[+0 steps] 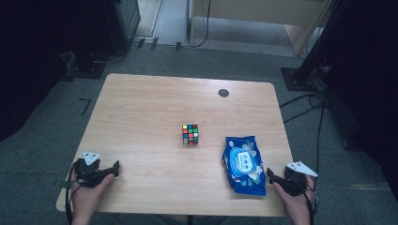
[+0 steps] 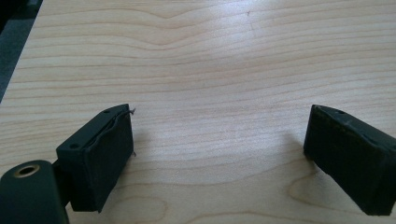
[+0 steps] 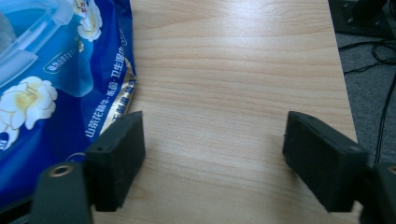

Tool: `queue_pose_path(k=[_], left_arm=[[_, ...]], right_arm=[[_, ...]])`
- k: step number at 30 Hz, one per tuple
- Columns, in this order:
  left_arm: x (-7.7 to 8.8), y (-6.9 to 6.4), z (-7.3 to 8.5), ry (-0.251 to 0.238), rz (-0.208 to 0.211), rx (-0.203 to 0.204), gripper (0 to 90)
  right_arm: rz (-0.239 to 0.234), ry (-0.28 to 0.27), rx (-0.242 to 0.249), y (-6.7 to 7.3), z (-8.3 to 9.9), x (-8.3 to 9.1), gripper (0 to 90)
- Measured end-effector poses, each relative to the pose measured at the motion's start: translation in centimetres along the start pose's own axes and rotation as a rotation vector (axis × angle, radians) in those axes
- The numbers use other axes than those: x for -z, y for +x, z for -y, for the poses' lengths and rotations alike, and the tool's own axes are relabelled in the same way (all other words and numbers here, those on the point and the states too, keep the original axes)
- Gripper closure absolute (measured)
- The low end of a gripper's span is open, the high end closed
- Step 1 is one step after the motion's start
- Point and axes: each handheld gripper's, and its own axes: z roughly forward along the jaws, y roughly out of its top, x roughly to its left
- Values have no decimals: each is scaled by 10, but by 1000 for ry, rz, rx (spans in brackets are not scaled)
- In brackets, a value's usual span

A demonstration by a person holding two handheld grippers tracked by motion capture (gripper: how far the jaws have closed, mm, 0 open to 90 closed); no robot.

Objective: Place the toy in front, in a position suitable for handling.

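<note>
So, both tools gape empty: right tool [image 1: 271, 177] just beside the wipes pack [image 1: 243, 164], left tool [image 1: 114, 168] well apart; grasp the pack next.

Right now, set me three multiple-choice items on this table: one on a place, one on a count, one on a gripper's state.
1. The blue wipes pack lies nearest to:
A. the right gripper
B. the left gripper
C. the table's far edge

2. Things lying on the table besides the grippers:
A. one
B. two
C. four

3. The left gripper's jaws are:
A. shut on the puzzle cube
B. shut on the pack
C. open and empty

Answers: 1 A, the pack lies just beside that gripper. 2 B, cube and pack. 3 C, bare wood shows between the jaws.
</note>
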Motion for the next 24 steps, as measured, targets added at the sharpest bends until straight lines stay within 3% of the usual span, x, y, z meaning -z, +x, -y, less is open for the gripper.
queue_pose_path(k=[4,6,9,12,19,24], left_arm=[[0,0,0,0,0,0,83],[0,0,0,0,0,-1,83],[0,0,0,0,0,0,83],[0,0,0,0,0,-2,84],[0,0,0,0,2,-2,85],[0,0,0,0,2,-3,85]], right_arm=[[12,-16,-13,1,-3,6,321],[-3,-74,-35,3,-8,16,385],[-11,-105,-40,6,-13,24,416],[-72,-135,-50,19,-20,34,474],[-133,-116,-50,35,-22,32,516],[-200,-55,-110,40,-18,25,544]])
